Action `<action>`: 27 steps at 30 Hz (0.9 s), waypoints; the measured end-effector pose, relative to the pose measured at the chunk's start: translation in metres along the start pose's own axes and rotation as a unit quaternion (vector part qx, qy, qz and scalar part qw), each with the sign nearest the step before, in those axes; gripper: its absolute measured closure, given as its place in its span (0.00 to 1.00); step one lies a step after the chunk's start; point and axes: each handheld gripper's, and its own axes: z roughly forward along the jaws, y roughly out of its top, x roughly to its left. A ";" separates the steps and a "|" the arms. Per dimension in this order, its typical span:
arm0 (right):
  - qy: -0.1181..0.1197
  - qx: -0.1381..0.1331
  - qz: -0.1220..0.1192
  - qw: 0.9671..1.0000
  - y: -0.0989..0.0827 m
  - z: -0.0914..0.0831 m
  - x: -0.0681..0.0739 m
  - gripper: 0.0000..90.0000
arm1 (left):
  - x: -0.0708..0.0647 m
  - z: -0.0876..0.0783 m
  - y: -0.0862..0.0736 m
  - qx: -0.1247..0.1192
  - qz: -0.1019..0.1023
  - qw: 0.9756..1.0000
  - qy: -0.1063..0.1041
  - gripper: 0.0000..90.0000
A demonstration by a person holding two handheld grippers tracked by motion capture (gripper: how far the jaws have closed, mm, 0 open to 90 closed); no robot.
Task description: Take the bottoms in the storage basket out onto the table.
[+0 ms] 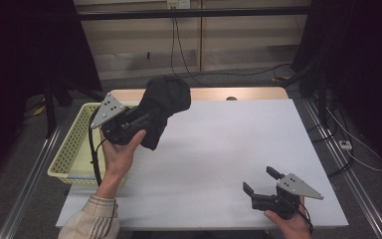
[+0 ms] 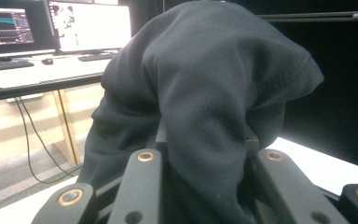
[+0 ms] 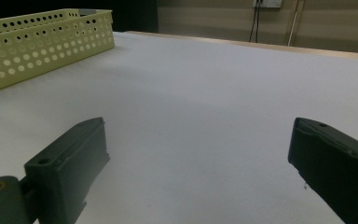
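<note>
From the high view, the left gripper (image 1: 138, 121) holds a bunched black fabric garment (image 1: 165, 107) raised above the white table top (image 1: 229, 149), at about ten o'clock of the table, just right of the pale yellow perforated plastic basket (image 1: 74, 144). The cloth billows over the gripper's nose, and a fold hangs down at its five o'clock side. To do this step well, the person should, in my judgement, keep the clamp firm and carry the bundle high enough that the hanging fold clears the basket rim or the table, whichever way it goes. The right gripper (image 1: 261, 181) rests low at the table's five o'clock corner, jaws spread wide with nothing between them; it could steady the loose fold if needed.

In the left gripper view, the jaws are clenched on the garment (image 2: 205, 93): thick, matte, soft cloth bulges up between the black arms and drapes forward at twelve o'clock. It looks like heavy knit, limp, likely to sag and slide if the grip eases.

In the right gripper view, the two black jaws stand released at seven and four o'clock over the bare table top (image 3: 205, 102). The basket (image 3: 42, 46) sits at ten o'clock, well apart.
</note>
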 end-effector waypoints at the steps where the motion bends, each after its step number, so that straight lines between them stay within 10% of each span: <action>1: -0.001 0.000 0.002 1.000 0.000 0.000 0.000 0.05 | -0.001 0.002 0.001 0.000 -0.002 1.000 -0.003 0.80; 27: 0.000 0.002 0.002 1.000 0.000 0.001 0.000 0.05 | -0.017 0.030 -0.007 0.019 -0.017 0.999 -0.033 0.80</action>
